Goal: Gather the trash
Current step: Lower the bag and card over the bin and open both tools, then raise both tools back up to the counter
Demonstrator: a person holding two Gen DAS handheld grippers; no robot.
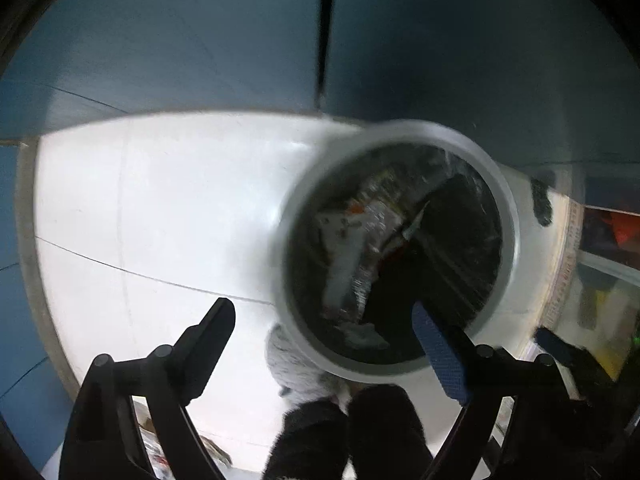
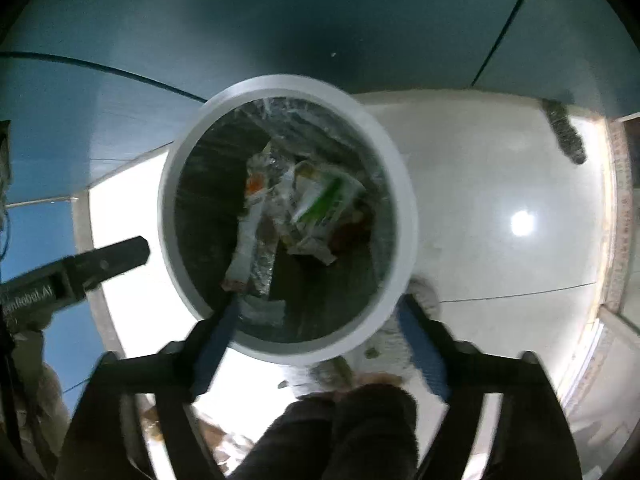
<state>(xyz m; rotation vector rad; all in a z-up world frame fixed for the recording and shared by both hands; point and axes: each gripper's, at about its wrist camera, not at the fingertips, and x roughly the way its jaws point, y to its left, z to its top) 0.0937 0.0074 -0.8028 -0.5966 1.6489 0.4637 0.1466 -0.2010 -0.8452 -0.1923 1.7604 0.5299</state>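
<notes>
A round white trash bin [image 1: 505, 200] with a dark liner stands on the white floor; it also shows in the right wrist view [image 2: 404, 184]. Inside lie crumpled wrappers [image 1: 360, 224], among them a green and white packet [image 2: 324, 200]. My left gripper [image 1: 324, 344] is open and empty, above the bin's near left rim. My right gripper [image 2: 316, 344] is open and empty, directly above the bin's near rim. The left gripper's finger [image 2: 112, 260] shows left of the bin in the right wrist view.
Blue cabinet fronts [image 1: 200, 40] stand behind the bin. The person's dark-trousered legs [image 2: 340, 432] and grey slipper [image 1: 296, 364] are just below the bin. A dark furry object [image 2: 566, 132] lies on the floor at the right, near a doorway sill [image 2: 616, 240].
</notes>
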